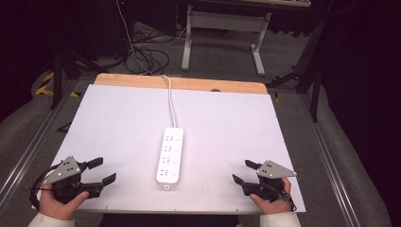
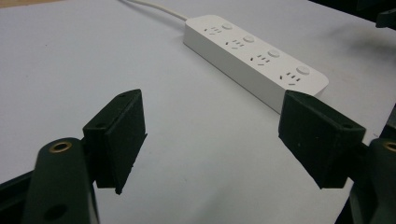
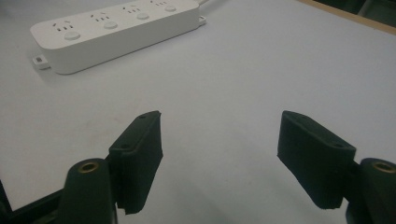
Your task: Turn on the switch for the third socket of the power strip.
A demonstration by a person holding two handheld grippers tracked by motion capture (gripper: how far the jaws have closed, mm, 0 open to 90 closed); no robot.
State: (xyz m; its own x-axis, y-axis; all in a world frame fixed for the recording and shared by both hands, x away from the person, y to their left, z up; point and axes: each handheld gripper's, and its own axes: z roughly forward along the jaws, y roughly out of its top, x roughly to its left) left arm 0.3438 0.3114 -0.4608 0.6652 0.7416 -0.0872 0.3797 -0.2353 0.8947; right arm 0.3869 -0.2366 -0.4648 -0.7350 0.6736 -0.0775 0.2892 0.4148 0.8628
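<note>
A white power strip (image 1: 170,155) with several sockets and round buttons lies lengthwise in the middle of the white table top (image 1: 118,123); its white cord (image 1: 170,99) runs off the far edge. The strip (image 2: 254,58) crosses the upper part of the left gripper view, and the same strip (image 3: 116,30) lies at the top left of the right gripper view. My left gripper (image 1: 103,171) rests open at the near left, jaws wide apart over bare table (image 2: 212,140). My right gripper (image 1: 243,172) rests open at the near right, nothing between its jaws (image 3: 219,158).
The white board sits on a wooden table whose far edge (image 1: 189,84) shows. Beyond it stand a desk frame (image 1: 222,28) and loose cables (image 1: 146,52) on the grey floor. Metal rails (image 1: 331,156) run along both sides of the table.
</note>
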